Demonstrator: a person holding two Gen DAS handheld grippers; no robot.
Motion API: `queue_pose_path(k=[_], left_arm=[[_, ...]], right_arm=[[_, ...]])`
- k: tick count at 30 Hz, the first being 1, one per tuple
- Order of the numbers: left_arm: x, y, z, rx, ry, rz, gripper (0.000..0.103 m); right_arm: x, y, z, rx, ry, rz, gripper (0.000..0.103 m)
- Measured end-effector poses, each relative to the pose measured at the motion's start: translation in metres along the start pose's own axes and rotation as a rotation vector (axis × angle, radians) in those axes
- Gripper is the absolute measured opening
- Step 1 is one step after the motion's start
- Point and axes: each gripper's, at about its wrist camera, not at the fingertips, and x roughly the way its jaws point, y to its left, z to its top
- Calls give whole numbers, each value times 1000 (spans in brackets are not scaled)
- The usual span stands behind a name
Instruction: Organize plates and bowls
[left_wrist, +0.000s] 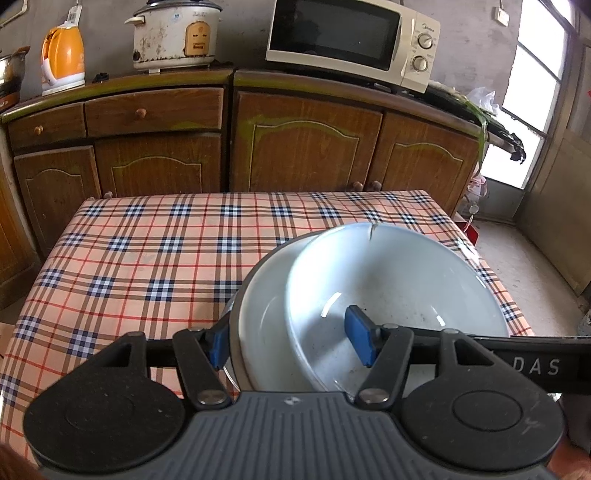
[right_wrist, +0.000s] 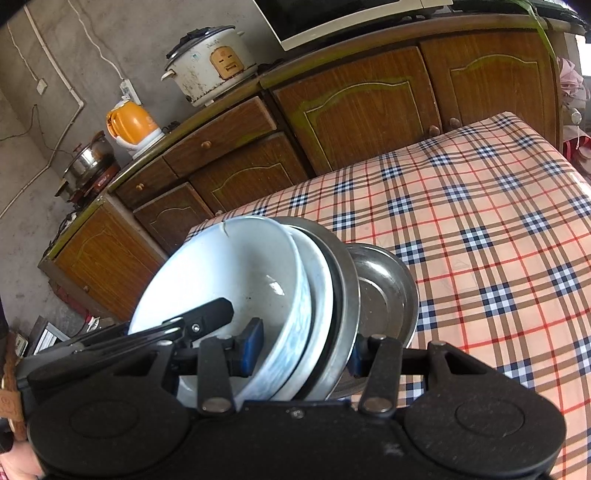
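Both hand-held grippers are clamped on one stack of bowls: the left hand-held gripper (left_wrist: 291, 341) is closed on the stack of bowls (left_wrist: 369, 295), with one blue pad inside the white bowl (left_wrist: 399, 280) and the other pad outside the stack. The right hand-held gripper (right_wrist: 303, 350) is closed on the same stack from its other side, one pad in the white bowl (right_wrist: 221, 273) and one behind the metal bowl (right_wrist: 384, 291). The stack is held tilted over the checked tabletop (right_wrist: 480, 221).
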Motion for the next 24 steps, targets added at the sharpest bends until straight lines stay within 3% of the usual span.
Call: queue_pose_path(k=[24], left_arm=[[47, 11, -1, -4, 47, 14, 63]], right_arm=[[51, -21, 2, 33, 48, -5, 55]])
